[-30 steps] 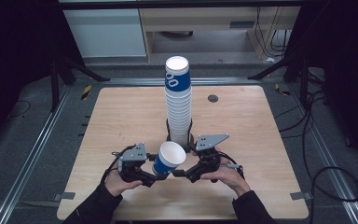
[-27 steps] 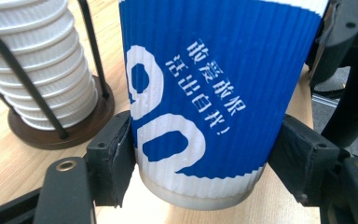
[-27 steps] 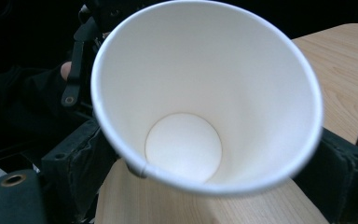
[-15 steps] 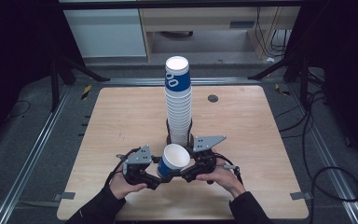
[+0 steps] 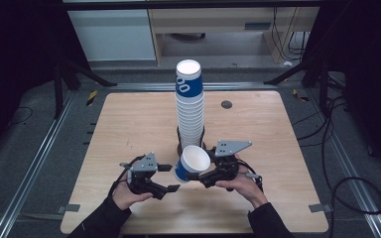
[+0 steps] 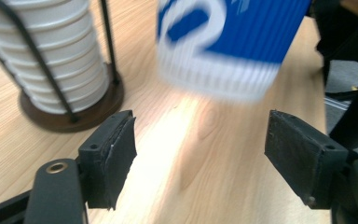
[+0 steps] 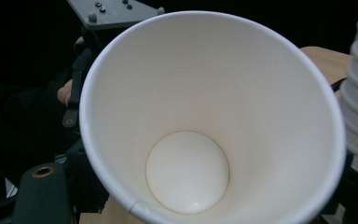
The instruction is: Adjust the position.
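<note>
Near edge of the worktop [image 5: 129, 124], person's two hands low at about 6 o'clock. Right gripper [image 5: 206, 177] has its jaws clenched on a single paper cup [image 5: 192, 163], having just been closing onto it; cup is tilted, mouth up and toward the person, blue-printed wall facing the left hand. In the right gripper view the white inside of the cup looms close, the grip apparently at the wall near the rim, though the pads themselves are hidden. Left gripper [image 5: 171, 178], at roughly 7 o'clock, stands released, jaws wide apart, cup's base hanging just beyond them and clear of the wood, as the left gripper view shows. Looks like a handover or a two-handed steadying, left side waiting to take the base. Farther off, toward centre, tall cup stack [image 5: 190, 106] upright in a wire holder [image 5: 179, 141], probably the cup's source or destination.
</note>
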